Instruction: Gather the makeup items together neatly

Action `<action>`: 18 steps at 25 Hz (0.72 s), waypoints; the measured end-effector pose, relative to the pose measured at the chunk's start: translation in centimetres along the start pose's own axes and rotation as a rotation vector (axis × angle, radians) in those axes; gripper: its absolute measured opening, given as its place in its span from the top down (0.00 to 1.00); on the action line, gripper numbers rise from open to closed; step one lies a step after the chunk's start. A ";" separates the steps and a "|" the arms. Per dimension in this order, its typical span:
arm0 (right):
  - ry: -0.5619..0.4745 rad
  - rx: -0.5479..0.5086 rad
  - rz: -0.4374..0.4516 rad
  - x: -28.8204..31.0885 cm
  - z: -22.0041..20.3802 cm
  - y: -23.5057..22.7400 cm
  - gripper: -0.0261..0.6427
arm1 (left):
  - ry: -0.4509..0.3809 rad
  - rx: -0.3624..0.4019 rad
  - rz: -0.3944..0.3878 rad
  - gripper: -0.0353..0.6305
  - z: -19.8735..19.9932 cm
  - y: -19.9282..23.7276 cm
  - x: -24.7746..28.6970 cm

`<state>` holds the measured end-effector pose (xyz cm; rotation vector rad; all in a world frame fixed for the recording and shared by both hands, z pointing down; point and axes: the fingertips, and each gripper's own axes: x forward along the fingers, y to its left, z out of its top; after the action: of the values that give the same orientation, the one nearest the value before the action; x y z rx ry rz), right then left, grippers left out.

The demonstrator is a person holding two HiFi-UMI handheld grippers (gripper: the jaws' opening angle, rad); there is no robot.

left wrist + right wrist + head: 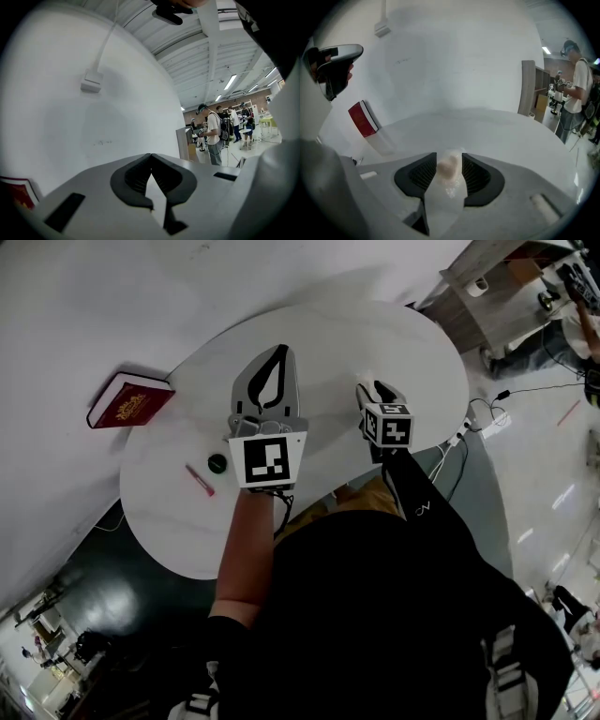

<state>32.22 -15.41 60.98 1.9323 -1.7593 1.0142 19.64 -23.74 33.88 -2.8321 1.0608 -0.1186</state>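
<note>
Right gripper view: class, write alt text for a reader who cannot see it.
The right gripper, jaws apart, straddles a small pale, translucent makeup item with a pinkish top, over a round white table. A red book stands at left by the white wall.

3 items visible. Slim pink-red stick (200, 480) lies flat on the surface, left of the left tool (278, 351), level with its marker cube. Small dark round piece (217, 463) sits just beside the stick, not touching it, on the side nearer that tool. Translucent whitish item (448, 180) with a pale pink core sits between the spread jaws of the right tool (449, 157); type unclear.
</note>
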 end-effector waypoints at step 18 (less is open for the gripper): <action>-0.156 -0.165 0.101 -2.7 5.8 3.1 0.84 | 0.000 -0.001 0.041 0.93 0.1 1.0 -1.0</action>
<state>30.89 -17.93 54.42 1.8806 -1.9758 0.7398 18.24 -23.77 33.65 -2.8097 1.1186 -0.1146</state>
